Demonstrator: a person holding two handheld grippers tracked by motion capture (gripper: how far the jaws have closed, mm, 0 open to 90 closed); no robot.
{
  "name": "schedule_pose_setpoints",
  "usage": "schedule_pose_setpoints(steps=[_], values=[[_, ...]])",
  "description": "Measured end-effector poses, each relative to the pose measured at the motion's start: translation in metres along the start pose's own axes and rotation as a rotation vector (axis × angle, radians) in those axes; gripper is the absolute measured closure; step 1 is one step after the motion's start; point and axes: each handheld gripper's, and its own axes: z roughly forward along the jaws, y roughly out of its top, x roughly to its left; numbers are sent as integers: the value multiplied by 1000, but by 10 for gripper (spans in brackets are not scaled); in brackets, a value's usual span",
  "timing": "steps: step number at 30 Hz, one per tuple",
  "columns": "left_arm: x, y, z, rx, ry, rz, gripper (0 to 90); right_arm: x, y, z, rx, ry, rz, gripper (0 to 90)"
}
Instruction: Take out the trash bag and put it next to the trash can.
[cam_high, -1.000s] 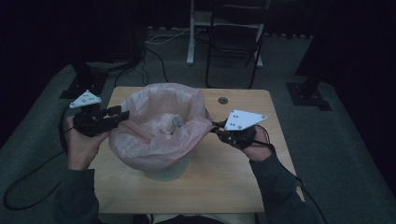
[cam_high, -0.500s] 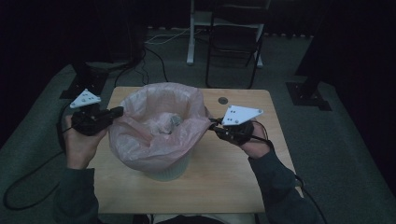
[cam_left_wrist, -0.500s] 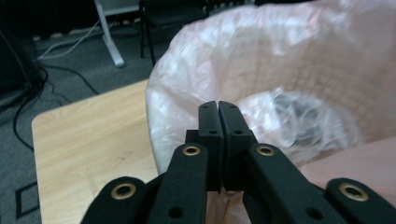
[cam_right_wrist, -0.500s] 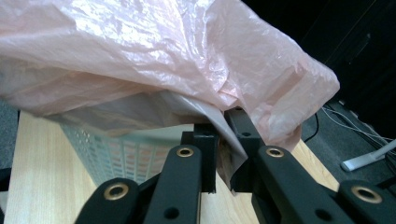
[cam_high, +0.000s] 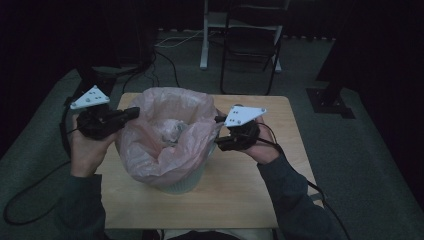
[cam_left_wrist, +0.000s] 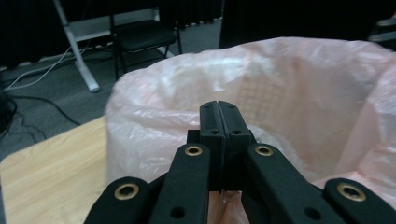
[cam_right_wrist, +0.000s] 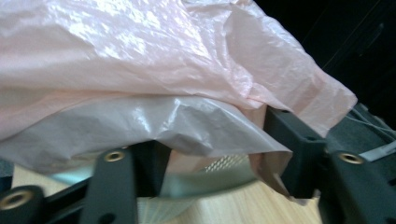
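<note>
High view: on a light wooden table (cam_high: 240, 200), a pale bin (cam_high: 182, 186) lined with a pink plastic bag (cam_high: 165, 150), the bag's edge folded out over the rim and hanging down the sides. Inside, crumpled pale waste (cam_high: 172, 132), too dim to identify. At the bag's left edge, the left gripper (cam_high: 131, 113), held in the person's left hand (cam_high: 87, 150), a grey three-cornered plate on top, tips pressed together at the rim of the bag. At the bag's right edge, the right gripper (cam_high: 218, 133), held in the right hand (cam_high: 262, 147), tips up against the plastic. Farther off on the floor, a dark chair (cam_high: 252, 45), a white stand leg (cam_high: 205, 35) and loose cables (cam_high: 167, 42).

Left gripper view: black jaws squeezed flat against each other, no gap between the pads; a scrap of pink film just visible below them near the bottom edge, so whether plastic is pinched cannot be told for sure. Beyond the tips, the bag's wide mouth, the bin's mesh wall showing faintly through the film. Left of it, bare table and grey floor.

Right gripper view: jaws standing apart, just opened wider within the last moment, a fold of the bag's overhanging edge lying between them, draped loose rather than pinched. Below the fold, the bin's rim and table wood.
</note>
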Motion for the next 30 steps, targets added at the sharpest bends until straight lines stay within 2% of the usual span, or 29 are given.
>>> schedule_pose_setpoints(steps=[2,4,5,9,15,16,18,21,24,27,30], values=[[-4,7,2,-4,-34,12,900,0,3,3,-2,10,2,392],[-6,10,3,-4,-42,20,900,-1,5,4,2,14,6,383],[-9,16,5,-4,-62,37,900,-3,9,7,2,18,16,361],[-15,26,8,-16,-118,53,900,-6,15,12,-2,72,36,311],[-24,38,13,-10,-173,84,900,-6,23,26,28,114,36,261],[-24,38,13,-10,-173,84,900,-6,23,26,28,114,36,261],[-26,43,15,-21,-220,87,900,-6,28,33,38,130,43,235],[-26,47,17,-30,-258,84,900,-6,33,38,29,152,37,213],[-28,50,20,-29,-266,89,900,-3,38,41,26,157,29,210],[-36,55,23,-17,-276,115,900,2,47,46,16,171,10,187],[-40,58,24,-16,-284,124,900,3,52,49,20,188,9,181]])
